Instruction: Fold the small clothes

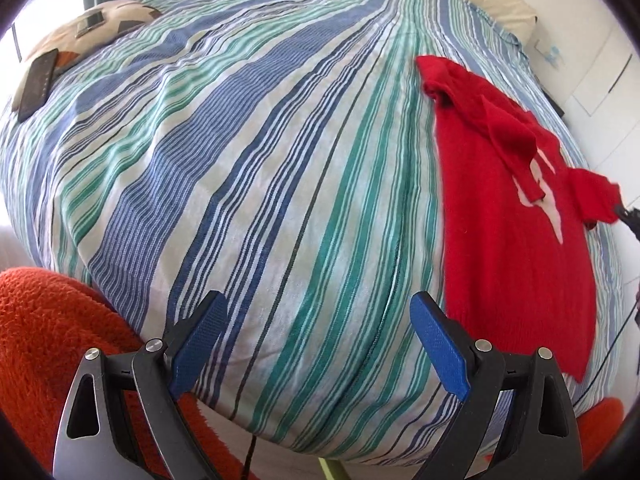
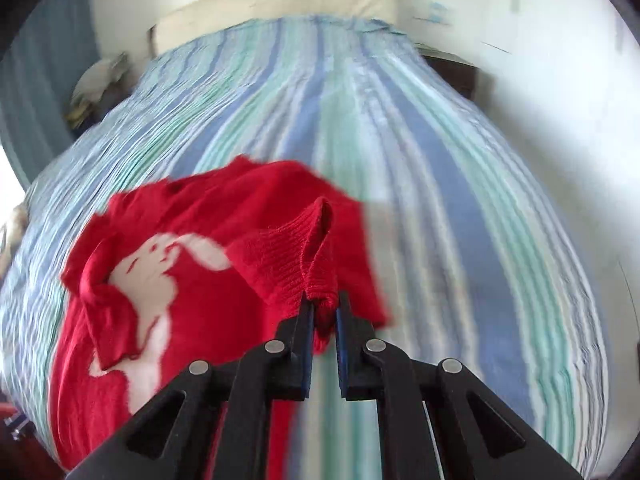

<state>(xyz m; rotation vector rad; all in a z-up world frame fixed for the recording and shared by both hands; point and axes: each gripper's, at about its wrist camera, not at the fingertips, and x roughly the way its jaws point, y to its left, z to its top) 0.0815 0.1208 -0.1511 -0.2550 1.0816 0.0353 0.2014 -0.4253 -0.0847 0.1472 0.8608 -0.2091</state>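
On striped bed: red sweater lengthwise; right tool pinching sleeve; left tool spread, empty.

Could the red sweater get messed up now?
Maybe. The right hand-held gripper pinches only a small bit of the red sweater's sleeve, so it might slip out. The other sleeve lies crumpled over the white bunny and could fold in crooked. The left hand-held gripper is open, holding nothing down.
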